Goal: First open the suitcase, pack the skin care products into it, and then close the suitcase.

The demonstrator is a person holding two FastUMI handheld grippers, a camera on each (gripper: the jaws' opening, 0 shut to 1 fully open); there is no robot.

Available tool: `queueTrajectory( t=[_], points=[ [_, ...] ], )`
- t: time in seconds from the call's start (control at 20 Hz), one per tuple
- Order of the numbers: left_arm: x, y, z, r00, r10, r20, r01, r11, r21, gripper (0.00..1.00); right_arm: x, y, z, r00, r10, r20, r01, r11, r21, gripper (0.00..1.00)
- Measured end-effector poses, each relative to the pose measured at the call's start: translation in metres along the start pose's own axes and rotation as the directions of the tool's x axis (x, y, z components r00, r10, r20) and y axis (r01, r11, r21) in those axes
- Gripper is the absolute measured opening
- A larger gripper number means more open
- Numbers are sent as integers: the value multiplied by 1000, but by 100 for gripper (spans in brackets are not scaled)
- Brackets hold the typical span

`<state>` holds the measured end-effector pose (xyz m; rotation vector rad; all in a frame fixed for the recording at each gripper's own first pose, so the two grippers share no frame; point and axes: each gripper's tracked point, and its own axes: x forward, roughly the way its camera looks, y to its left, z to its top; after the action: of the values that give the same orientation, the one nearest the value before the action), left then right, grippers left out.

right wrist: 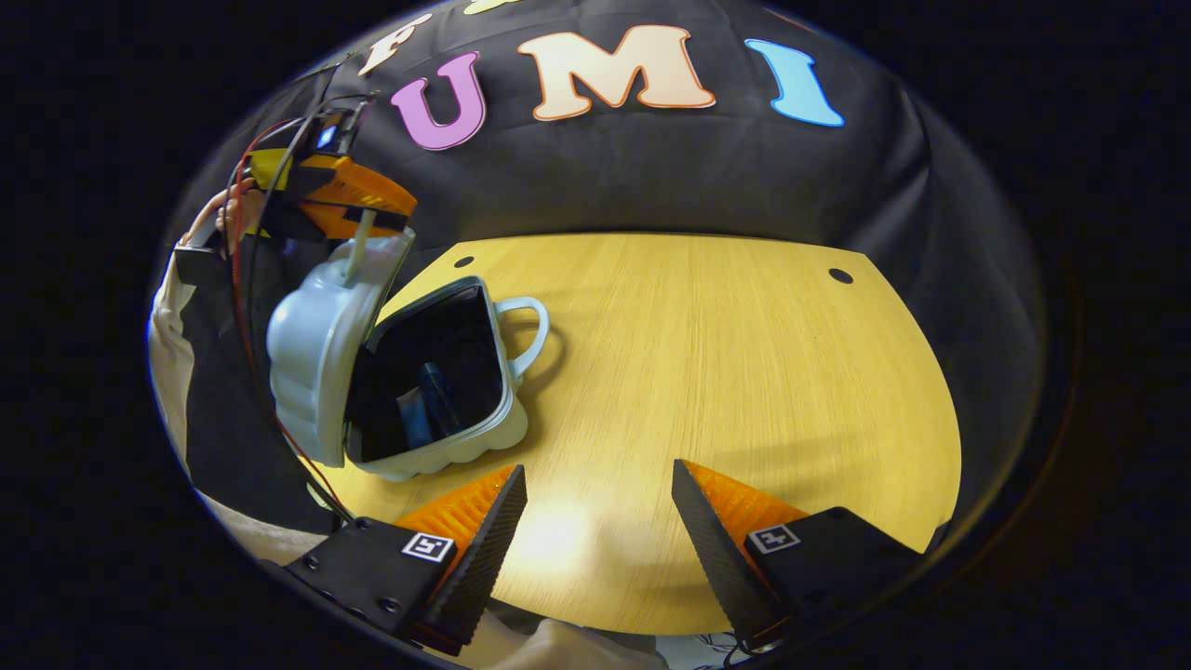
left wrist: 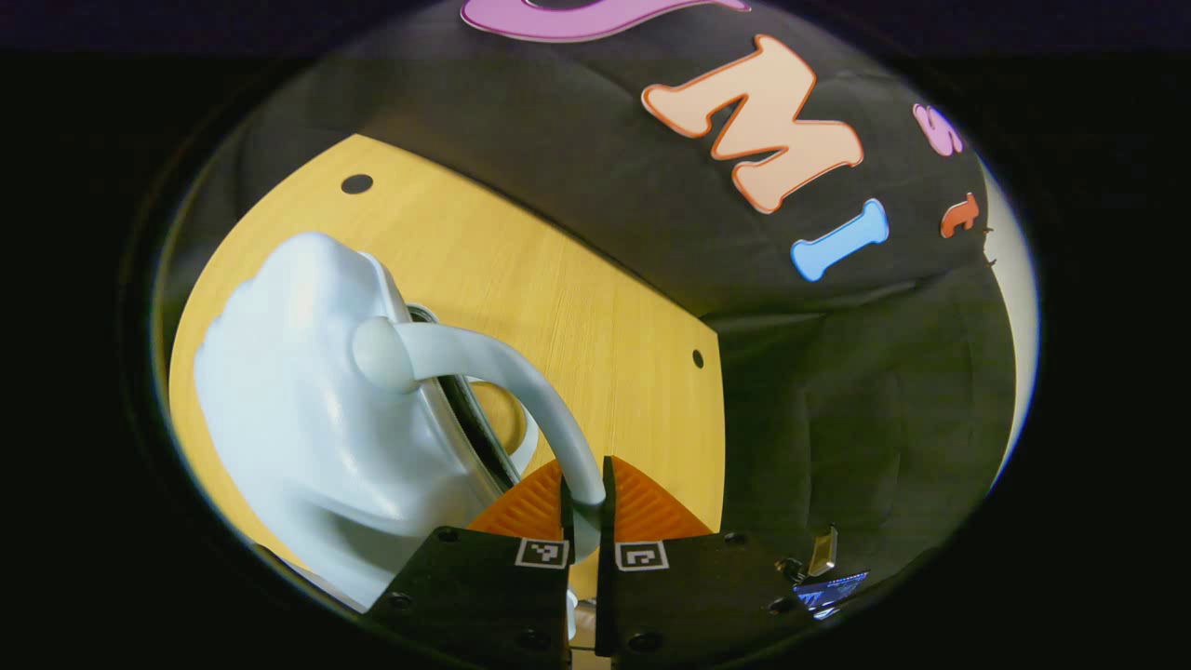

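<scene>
A small pale-blue suitcase (right wrist: pixel 437 456) lies open on the left of the wooden table (right wrist: pixel 726 372). Its lid (right wrist: pixel 312 372) stands raised and tilted over the base. Inside the dark lining I see blue skin care products (right wrist: pixel 430 402). My left gripper (left wrist: pixel 586 484) is shut on the lid's curved white handle (left wrist: pixel 521 381), with the lid's ribbed shell (left wrist: pixel 307 419) just to the left. In the right gripper view the left gripper (right wrist: pixel 358 219) hangs above the lid. My right gripper (right wrist: pixel 595 493) stands open and holds nothing, low over the table's front, to the right of the suitcase.
The base has its own loop handle (right wrist: pixel 532 333) pointing toward the table's middle. Bare wood (right wrist: pixel 791 391) stretches right of the suitcase, with small round holes (right wrist: pixel 840 275) near the back corners. A person's hand and sleeve (right wrist: pixel 177 298) are at the left edge.
</scene>
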<state>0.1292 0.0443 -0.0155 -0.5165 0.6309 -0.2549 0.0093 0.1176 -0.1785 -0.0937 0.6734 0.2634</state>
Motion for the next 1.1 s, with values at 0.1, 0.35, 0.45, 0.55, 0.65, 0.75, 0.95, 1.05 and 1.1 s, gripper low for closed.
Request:
queueTrajectory(
  t=[0.1, 0.35, 0.45, 0.55, 0.65, 0.75, 0.95, 1.05, 1.1],
  points=[
    [28, 5, -5, 998, 31, -50, -31, 1000, -1, 5, -7, -10, -3, 1000, -13, 10, 13, 1000, 26, 94],
    [74, 21, -17, 978, 146, -147, -148, 989, -1, 5, -18, -35, -10, 999, -47, 3, 47, 997, 55, 98],
    [91, 26, -20, 966, 194, -171, -197, 980, 0, 5, -22, -49, -11, 998, -59, -1, 59, 996, 64, 98],
    [100, 32, -22, 955, 232, -184, -237, 972, -2, 7, -24, -60, -9, 998, -65, 10, 64, 995, 80, 94],
    [107, 36, -26, 946, 260, -193, -267, 964, -9, 11, -25, -70, -4, 997, -67, 28, 64, 993, 101, 98],
    [106, 45, -29, 931, 314, -186, -318, 948, 11, 12, -24, -82, -8, 997, -60, 39, 55, 990, 128, 98],
    [103, 46, -32, 913, 375, -160, -366, 927, 83, 31, -25, -97, -6, 998, -43, 55, 33, 986, 164, 98],
    [105, 30, -39, 911, 392, -130, -374, 916, 145, 63, -28, -107, -1, 996, -44, 74, 31, 985, 168, 94],
    [103, 23, -45, 902, 415, -117, -389, 901, 194, 78, -31, -112, 3, 995, -45, 87, 30, 985, 171, 94]
  ],
)
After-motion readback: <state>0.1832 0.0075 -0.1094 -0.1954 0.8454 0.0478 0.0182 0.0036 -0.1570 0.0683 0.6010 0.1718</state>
